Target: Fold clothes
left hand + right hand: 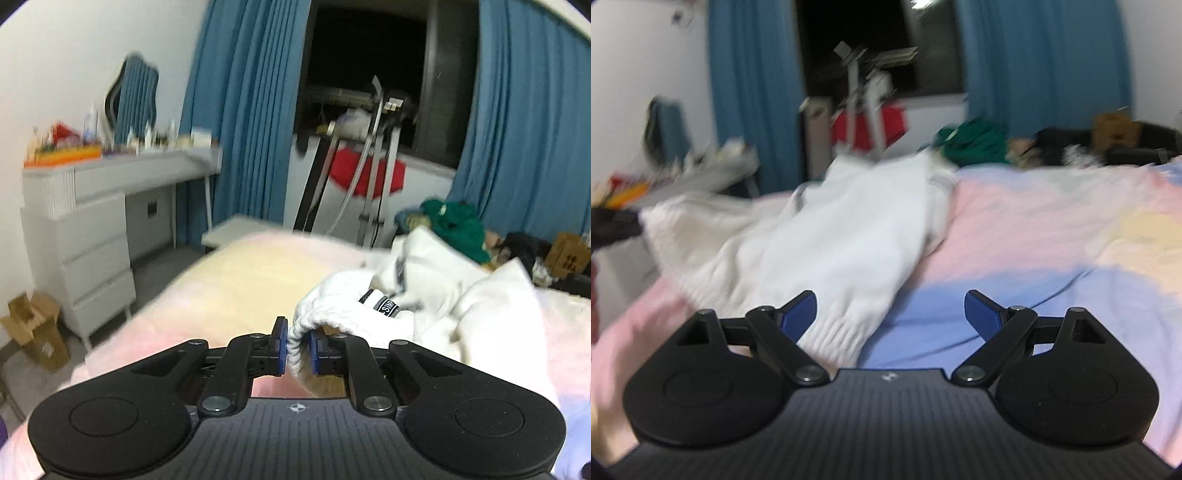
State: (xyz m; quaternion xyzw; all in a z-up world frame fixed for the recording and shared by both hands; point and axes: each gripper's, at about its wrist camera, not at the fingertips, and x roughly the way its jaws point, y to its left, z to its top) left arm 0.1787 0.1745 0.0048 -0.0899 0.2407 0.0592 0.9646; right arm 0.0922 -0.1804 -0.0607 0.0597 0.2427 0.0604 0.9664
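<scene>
Left gripper pinching white sweater, blurred

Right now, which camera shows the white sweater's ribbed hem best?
The right wrist view: the white sweater lies spread on the bed with its ribbed hem in full sight. The left wrist view shows it bunched, one ribbed edge pinched in the jaws.

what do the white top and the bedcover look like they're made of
White top: looks like a chunky knit, probably cotton or acrylic; ribbed hem shows between the left gripper pads. Bedcover: smooth matte woven fabric, printed in pastel patches; fibre can't be told.
</scene>
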